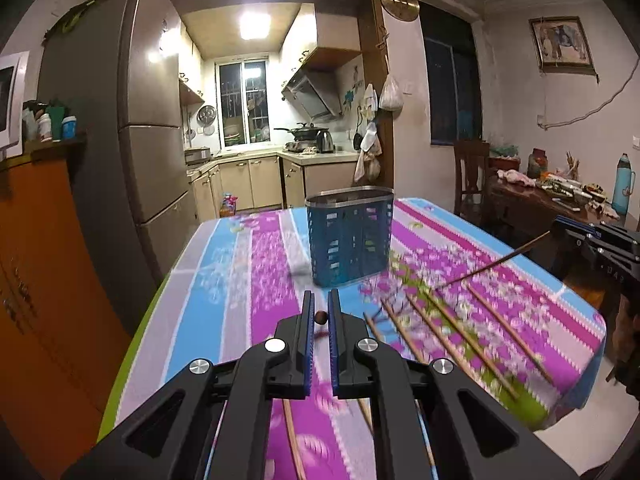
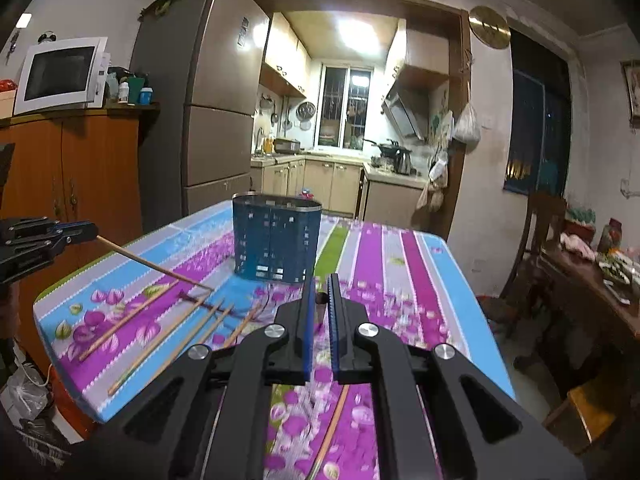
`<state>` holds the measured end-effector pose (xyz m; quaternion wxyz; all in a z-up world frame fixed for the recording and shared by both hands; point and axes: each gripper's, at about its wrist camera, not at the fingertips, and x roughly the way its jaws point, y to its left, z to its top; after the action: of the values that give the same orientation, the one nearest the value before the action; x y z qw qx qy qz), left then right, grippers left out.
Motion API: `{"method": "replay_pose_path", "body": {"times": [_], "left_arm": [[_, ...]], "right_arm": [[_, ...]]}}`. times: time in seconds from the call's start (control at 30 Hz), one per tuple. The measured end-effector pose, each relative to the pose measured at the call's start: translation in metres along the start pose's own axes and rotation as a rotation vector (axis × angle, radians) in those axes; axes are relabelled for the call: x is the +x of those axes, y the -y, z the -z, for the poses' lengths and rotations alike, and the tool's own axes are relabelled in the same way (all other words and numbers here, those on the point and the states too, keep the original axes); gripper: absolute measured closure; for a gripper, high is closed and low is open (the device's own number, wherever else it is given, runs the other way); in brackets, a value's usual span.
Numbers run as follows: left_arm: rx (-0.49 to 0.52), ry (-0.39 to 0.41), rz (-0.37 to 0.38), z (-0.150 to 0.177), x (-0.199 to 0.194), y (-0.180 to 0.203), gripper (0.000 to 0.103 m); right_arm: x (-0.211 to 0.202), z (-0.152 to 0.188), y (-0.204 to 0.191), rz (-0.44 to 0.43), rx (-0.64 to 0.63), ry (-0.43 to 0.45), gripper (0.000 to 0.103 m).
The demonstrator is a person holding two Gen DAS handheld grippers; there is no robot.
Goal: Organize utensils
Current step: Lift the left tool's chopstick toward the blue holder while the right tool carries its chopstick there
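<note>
You are at a dining table [image 1: 240,264] under a striped, flowered cloth in purple, blue and grey, with a lit kitchen through the doorway behind it. Far left of the blue utensil holder [image 1: 349,236] stand an orange wooden cabinet [image 2: 76,168] carrying a white microwave [image 2: 60,74], then a tall grey fridge [image 2: 216,100]; no brand or writing on either can be read. The holder itself stands upright on the cloth, a perforated oval basket with a metal rim. Your left gripper [image 1: 320,312] has its blue-padded fingers [image 1: 307,344] drawn nearly together on the dark butt end of a chopstick [image 2: 154,266]; from the right wrist view that stick slants from the gripper down to the cloth just left of the holder, its tip near the loose sticks. Those loose chopsticks [image 1: 452,336] lie scattered on the cloth in front of the holder and to its right in the left wrist view, roughly parallel and apart from one another. Your right gripper [image 2: 320,300] is likewise pinched almost closed on the end of a second chopstick [image 1: 492,264], which angles down toward the same cluster. Right of the holder, a round brass clock [image 1: 399,2] hangs by the doorway, a framed picture [image 1: 562,42] hangs further along, and a cluttered side table [image 1: 532,200] holds a light blue flask [image 1: 623,184]; its markings are too small to read.
</note>
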<state>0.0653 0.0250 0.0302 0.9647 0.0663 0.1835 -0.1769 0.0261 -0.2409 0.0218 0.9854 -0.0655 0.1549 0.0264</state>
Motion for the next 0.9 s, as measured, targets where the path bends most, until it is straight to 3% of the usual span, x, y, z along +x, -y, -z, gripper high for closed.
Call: {"method": "replay_pose_path", "body": {"times": [0.37,0.9], "left_arm": [[0.02,0.074,0.004,-0.052,0.02,0.001,0.095],[0.047,0.132,-0.003,-0.07,0.01,-0.001,0.095]], "right_arm": [[0.021,-0.043,0.01,-0.027,-0.025,0.06,0.098],[0.019,-0.066,0.011,-0.076,-0.02,0.083,0.098]]}}
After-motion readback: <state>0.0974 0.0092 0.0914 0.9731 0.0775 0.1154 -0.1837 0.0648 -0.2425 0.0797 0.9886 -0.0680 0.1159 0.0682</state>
